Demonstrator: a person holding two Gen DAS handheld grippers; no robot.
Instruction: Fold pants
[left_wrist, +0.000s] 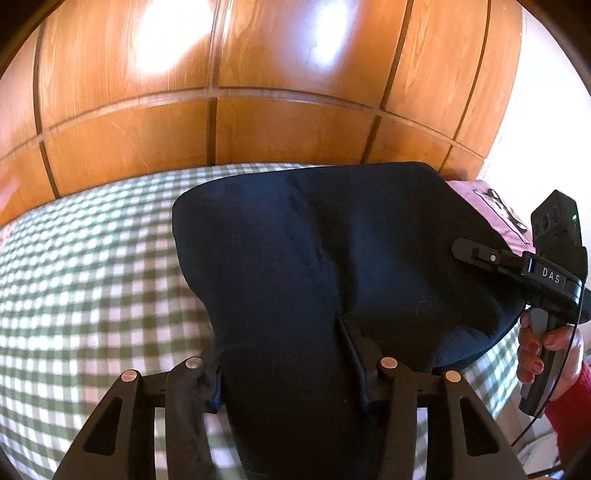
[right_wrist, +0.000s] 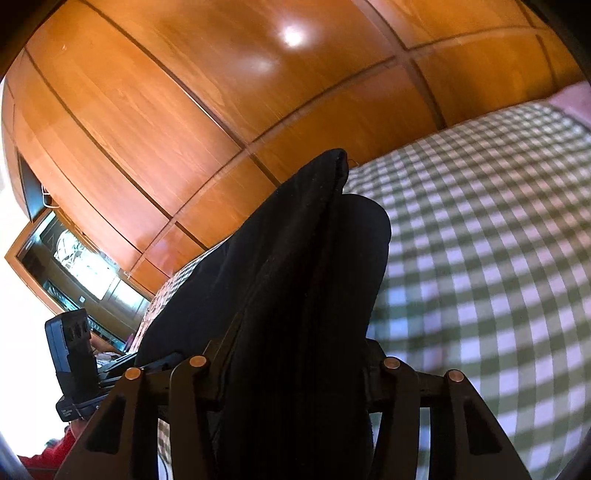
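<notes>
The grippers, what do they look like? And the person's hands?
Both are matte black with angular linkage bars and copper-coloured rivets. The right gripper has a white "DAS" label, a small green light, a grey handle and a thin black cable. The person's right hand has dark red painted nails and a red sleeve.

Two wrist fisheyes looked along their fingers, close over the bed.

The left view faced the glossy orange-brown wooden wardrobe across the green-and-white checked bedspread; the right view tilted up-left. Both shared these and the dark navy fabric pants, which filled each foreground.
</notes>
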